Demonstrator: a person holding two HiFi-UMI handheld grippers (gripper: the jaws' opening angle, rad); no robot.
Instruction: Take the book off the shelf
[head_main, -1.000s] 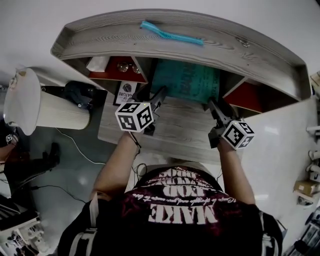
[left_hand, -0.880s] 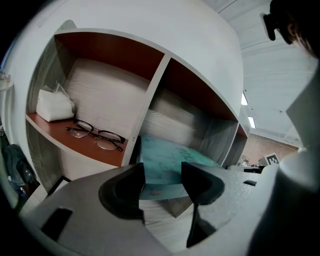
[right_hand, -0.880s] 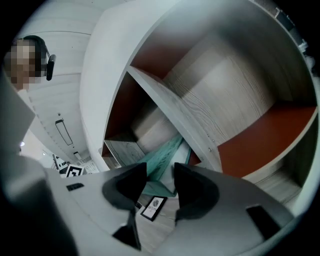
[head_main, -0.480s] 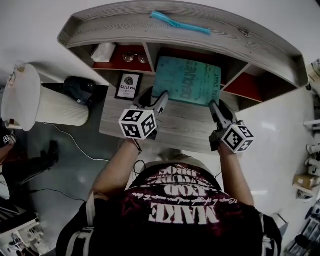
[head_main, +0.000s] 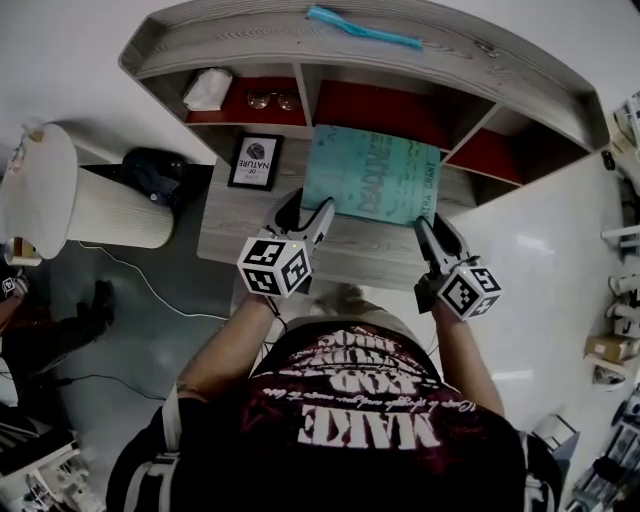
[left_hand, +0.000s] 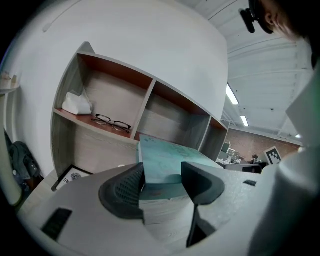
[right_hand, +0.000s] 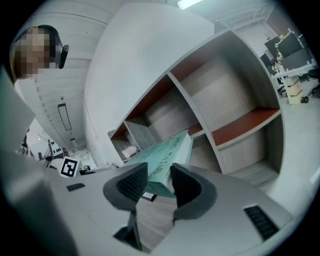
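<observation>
Left tool (head_main: 308, 207) and right tool (head_main: 432, 228) clench the book (head_main: 372, 185) by its near corners, right jaws just tightened; it seems stiff and fairly heavy.

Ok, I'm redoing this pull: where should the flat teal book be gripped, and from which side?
Probably its two near corners, approached level from the front: the teal book is thin and roughly level, near edge toward you, so jaws fit across its thickness.

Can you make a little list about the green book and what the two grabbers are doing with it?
book: teal, in front of the middle compartment of the shelf, above the desk
left gripper: shut on the book's near left corner
right gripper: jaws have just been closing, now on the book's near right corner
left compartment: glasses
</observation>
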